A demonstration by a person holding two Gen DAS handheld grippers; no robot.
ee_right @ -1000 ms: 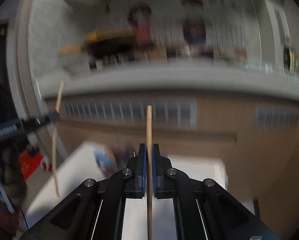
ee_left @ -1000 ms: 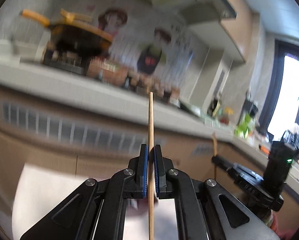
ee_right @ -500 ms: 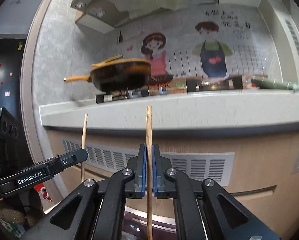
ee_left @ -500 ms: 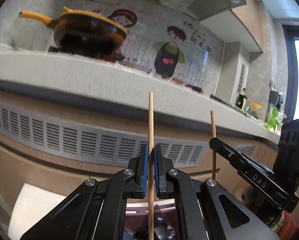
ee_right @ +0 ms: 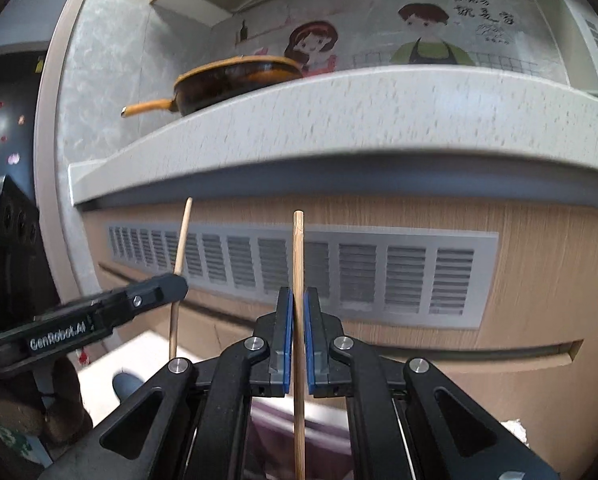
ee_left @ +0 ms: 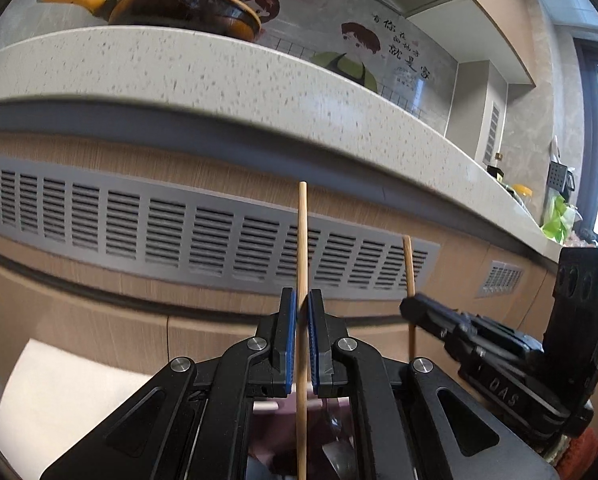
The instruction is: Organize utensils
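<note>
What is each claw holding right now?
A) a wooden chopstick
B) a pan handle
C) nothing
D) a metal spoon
A: the left claw is shut on a thin wooden chopstick standing upright, and the right claw is shut on another chopstick.

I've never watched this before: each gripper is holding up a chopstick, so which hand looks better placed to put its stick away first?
Hard to call; slightly the left. Both the left gripper and right gripper clamp an upright chopstick over the purple holder, and the left view shows more of it below.
</note>
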